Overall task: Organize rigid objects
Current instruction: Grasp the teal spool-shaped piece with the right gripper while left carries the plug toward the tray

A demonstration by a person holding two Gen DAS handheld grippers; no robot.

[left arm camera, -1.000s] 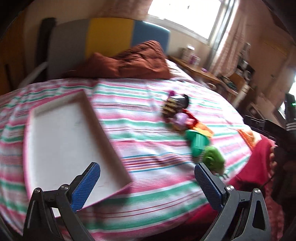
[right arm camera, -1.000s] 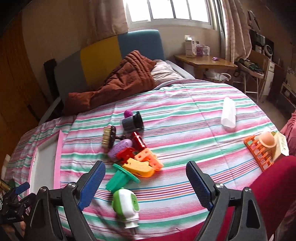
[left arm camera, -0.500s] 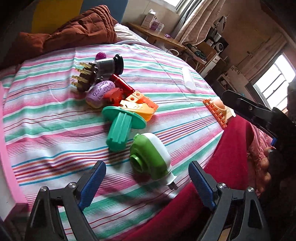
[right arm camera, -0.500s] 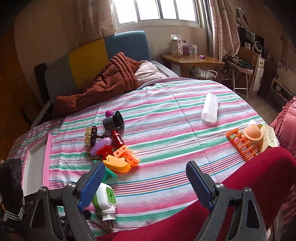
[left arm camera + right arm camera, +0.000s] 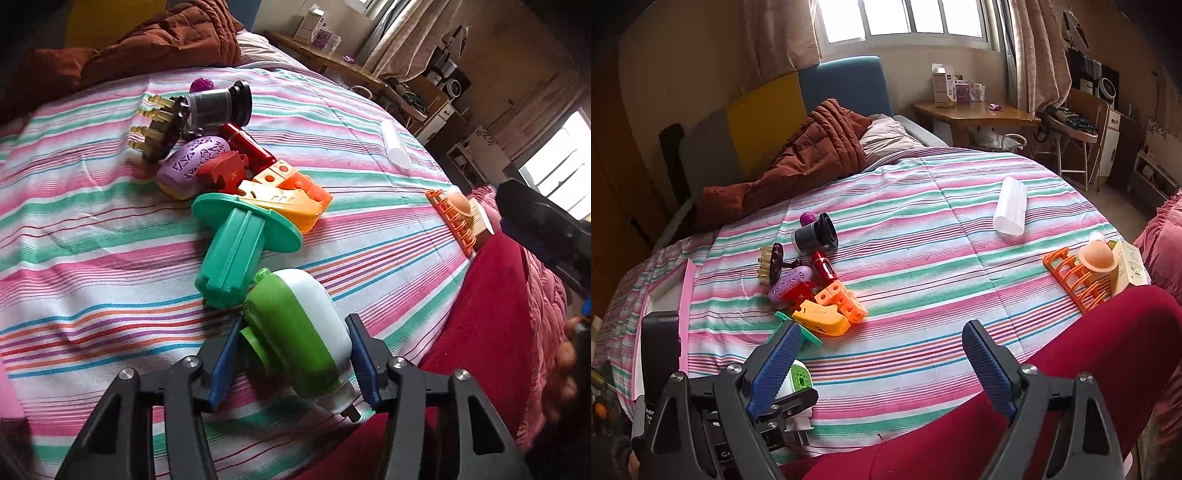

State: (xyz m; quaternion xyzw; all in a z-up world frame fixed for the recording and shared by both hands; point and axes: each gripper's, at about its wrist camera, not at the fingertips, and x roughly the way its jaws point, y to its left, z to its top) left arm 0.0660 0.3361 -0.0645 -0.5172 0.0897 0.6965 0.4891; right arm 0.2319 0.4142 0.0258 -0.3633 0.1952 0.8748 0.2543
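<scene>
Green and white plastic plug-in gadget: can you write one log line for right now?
left hand-held gripper: closing around green and white plastic plug-in gadget | right hand-held gripper: open, empty | surface: striped bedsheet

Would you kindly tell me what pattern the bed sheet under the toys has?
The bed sheet has pink, teal and white stripes; the right wrist view shows it best.

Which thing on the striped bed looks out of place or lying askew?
Nothing looks damaged or spilled. The toys lie in a loose heap, several leaning on each other, and the green and white plug-in device lies on its side between the pads of the left gripper. The white case lies alone, apart from the rest.
</scene>
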